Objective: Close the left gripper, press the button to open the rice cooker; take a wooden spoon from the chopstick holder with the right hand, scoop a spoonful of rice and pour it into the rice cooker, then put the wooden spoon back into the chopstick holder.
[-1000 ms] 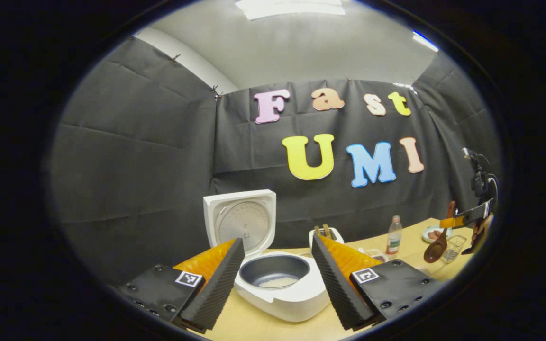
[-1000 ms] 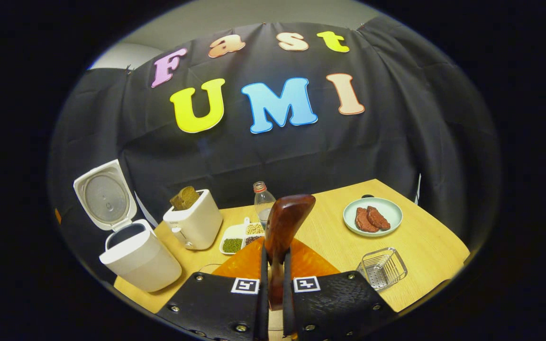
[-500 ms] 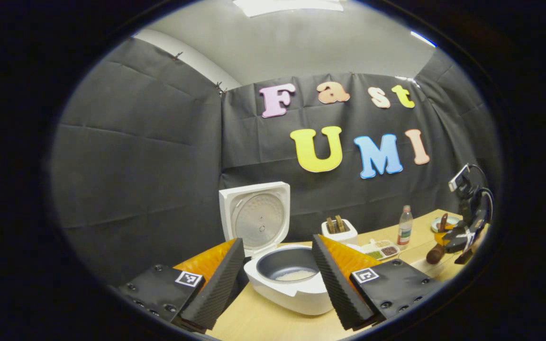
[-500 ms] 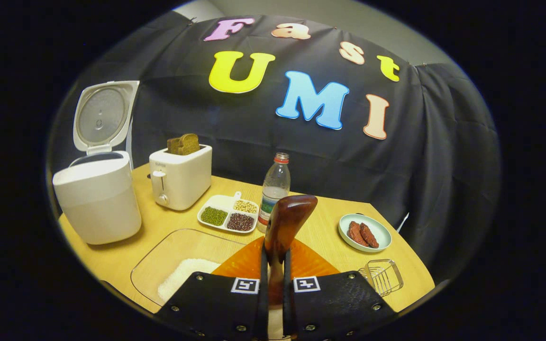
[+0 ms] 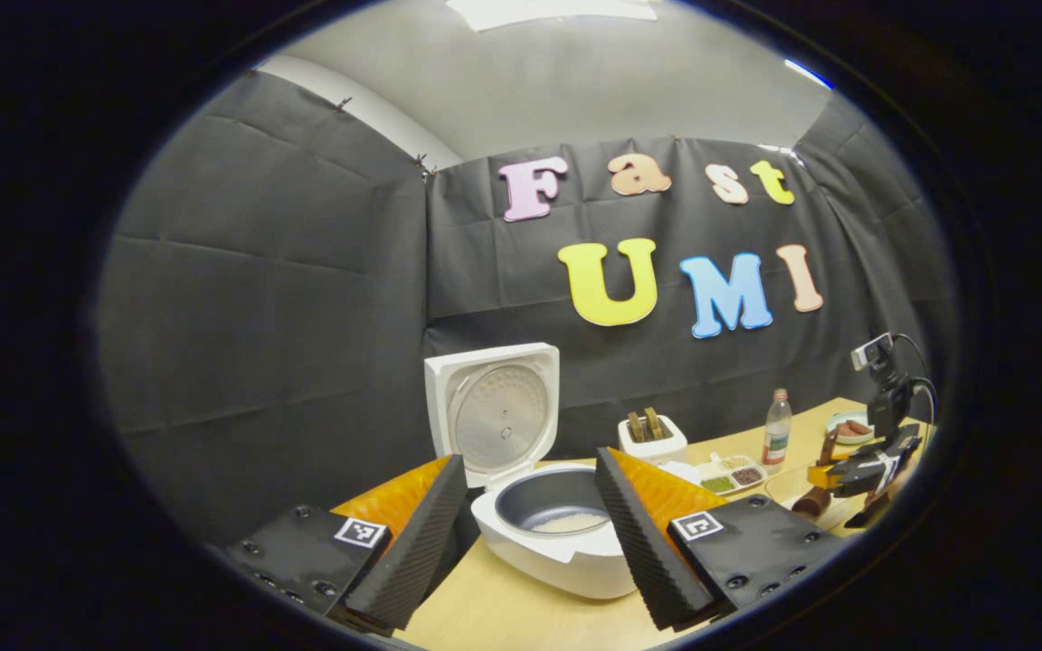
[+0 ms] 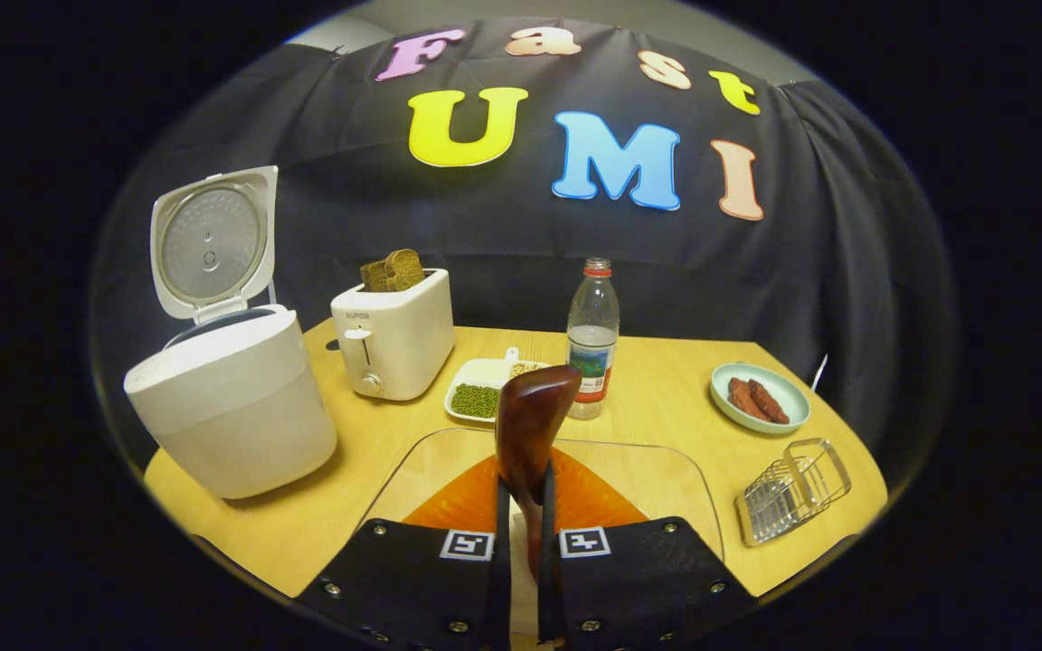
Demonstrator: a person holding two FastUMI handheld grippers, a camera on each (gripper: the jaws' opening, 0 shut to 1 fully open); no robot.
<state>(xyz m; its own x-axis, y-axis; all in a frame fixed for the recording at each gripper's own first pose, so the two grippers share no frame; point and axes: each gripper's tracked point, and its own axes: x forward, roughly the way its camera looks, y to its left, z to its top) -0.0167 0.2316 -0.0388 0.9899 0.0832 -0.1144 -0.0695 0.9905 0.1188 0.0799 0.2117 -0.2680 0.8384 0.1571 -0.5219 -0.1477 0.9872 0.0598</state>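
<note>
The white rice cooker (image 5: 566,551) (image 6: 232,416) stands open, lid (image 5: 496,414) upright, with a little rice in its grey pot (image 5: 557,511). My left gripper (image 5: 530,461) hovers in front of it, open, with nothing between its fingers. My right gripper (image 6: 525,493) is shut on the dark wooden spoon (image 6: 532,420), whose broad end points forward over a clear glass tray (image 6: 648,470). In the left gripper view, that gripper (image 5: 856,470) and spoon (image 5: 812,502) hang low over the tray at the far right. The wire chopstick holder (image 6: 792,493) lies on its side at the right.
On the wooden table (image 6: 666,362) stand a white toaster (image 6: 394,344) with bread, a sectioned dish of beans (image 6: 480,396), a plastic bottle (image 6: 592,339) and a plate of meat (image 6: 759,398). Black cloth walls close in behind.
The right gripper has swung down and levelled out with the spoon, now low over the glass tray. The left gripper stays open, having drifted slightly.
</note>
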